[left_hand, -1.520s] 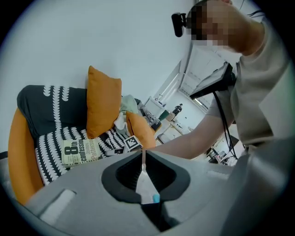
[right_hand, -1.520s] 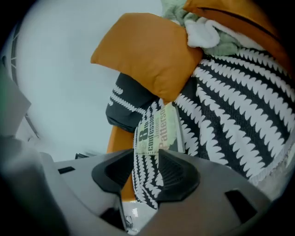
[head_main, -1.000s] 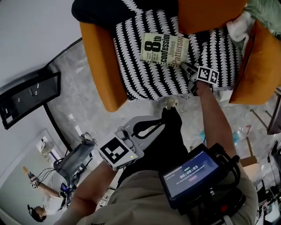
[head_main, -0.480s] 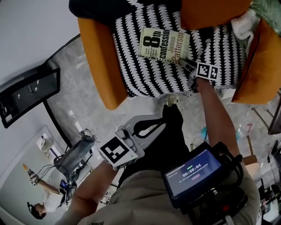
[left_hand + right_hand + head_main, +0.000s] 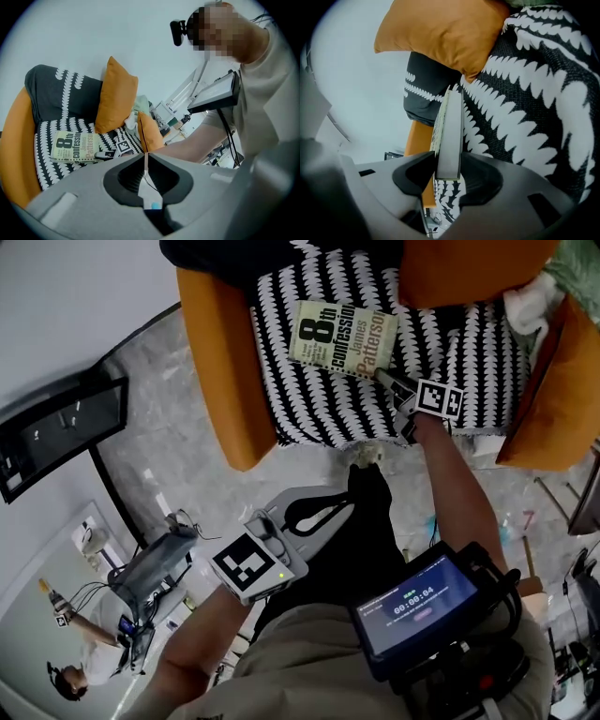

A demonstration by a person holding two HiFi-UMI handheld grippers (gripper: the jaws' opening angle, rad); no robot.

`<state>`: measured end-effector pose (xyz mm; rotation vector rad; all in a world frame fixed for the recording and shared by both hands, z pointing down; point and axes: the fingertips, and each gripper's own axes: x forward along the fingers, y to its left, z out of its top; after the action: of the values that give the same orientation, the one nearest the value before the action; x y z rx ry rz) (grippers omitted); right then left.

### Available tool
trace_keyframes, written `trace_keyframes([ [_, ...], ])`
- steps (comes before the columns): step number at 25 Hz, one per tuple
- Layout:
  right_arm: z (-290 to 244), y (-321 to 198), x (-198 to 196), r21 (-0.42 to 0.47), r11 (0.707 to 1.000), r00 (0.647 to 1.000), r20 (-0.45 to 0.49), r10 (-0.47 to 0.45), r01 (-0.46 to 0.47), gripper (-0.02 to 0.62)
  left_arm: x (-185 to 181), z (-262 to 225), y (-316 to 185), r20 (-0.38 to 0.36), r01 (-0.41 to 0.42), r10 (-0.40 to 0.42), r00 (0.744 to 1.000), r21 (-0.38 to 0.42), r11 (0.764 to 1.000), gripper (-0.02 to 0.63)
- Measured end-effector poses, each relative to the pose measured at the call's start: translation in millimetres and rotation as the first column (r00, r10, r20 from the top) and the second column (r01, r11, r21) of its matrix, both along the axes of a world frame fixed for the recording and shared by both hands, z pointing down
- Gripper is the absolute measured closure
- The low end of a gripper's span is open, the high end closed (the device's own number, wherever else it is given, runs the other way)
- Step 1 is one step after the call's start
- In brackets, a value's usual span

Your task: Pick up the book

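A paperback book (image 5: 342, 337) lies flat on the black-and-white patterned seat of an orange armchair (image 5: 217, 381). My right gripper (image 5: 384, 379) is at the book's near right corner. In the right gripper view the book (image 5: 449, 131) stands edge-on between the jaws of that gripper (image 5: 448, 157), which are closing with both pads against its covers. My left gripper (image 5: 323, 514) hangs low, well short of the chair, shut with nothing in it. In the left gripper view, past the left gripper (image 5: 145, 157), I see the book (image 5: 75, 146) and the right gripper (image 5: 112, 151) beside it.
An orange cushion (image 5: 459, 268) leans against the chair back just behind the book, and a second one (image 5: 553, 390) stands at the right. A grey marbled floor (image 5: 159, 427) lies in front of the chair. A screen unit (image 5: 417, 606) hangs at the person's chest.
My right gripper has slid in over the book's near right corner and its jaws have narrowed on it. The left gripper has sunk slightly.
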<state>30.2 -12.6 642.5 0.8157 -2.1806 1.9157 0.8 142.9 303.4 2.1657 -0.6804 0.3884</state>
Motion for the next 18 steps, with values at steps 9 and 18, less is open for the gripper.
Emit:
trace_keyframes([
  [9, -1.7, -22.5, 9.9, 0.008, 0.997, 0.993, 0.089, -0.077, 0.077, 0.426, 48.7, 10.9, -5.8, 0.025, 0.084, -0.085, 0.996, 0.022, 0.996, 0.597],
  [18, 31.9, 1.3, 18.0, -0.066, 0.998, 0.995, 0.097, -0.012, 0.018, 0.437, 44.4, 38.8, 13.1, 0.022, 0.106, -0.106, 0.994, 0.018, 0.994, 0.597],
])
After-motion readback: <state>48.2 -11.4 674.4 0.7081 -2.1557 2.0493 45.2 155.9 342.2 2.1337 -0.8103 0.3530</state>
